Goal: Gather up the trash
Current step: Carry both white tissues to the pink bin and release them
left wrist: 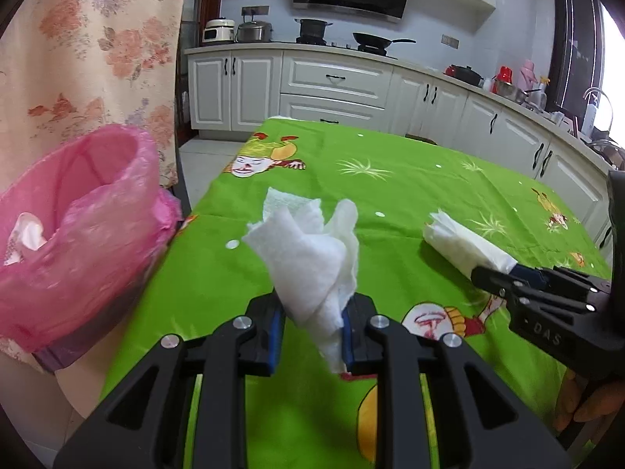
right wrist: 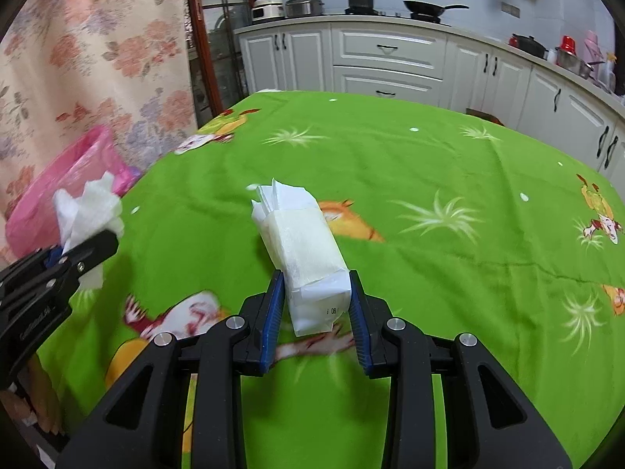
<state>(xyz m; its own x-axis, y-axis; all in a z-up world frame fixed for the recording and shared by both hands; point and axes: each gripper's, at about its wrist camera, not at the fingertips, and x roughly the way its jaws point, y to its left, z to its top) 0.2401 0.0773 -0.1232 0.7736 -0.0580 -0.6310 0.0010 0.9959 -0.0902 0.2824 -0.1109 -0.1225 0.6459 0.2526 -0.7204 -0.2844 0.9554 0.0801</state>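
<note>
Two pieces of trash gripped, none binned yet: crumpled paper towel (left wrist: pixel 312 250) pinched in left gripper (left wrist: pixel 312 332), tissue pack (right wrist: pixel 308 258) clamped in right gripper (right wrist: pixel 316 305), pink-lined bin (left wrist: pixel 78 211) waiting at nine o'clock off tablecloth (left wrist: pixel 390 179), tissue already inside.

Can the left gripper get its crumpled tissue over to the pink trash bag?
Probably yes. The left gripper has its jaws shut on the crumpled tissue, and the pink trash bag sits open just off the table's left edge. Nothing lies between them; the right gripper is off on the other side.
</note>
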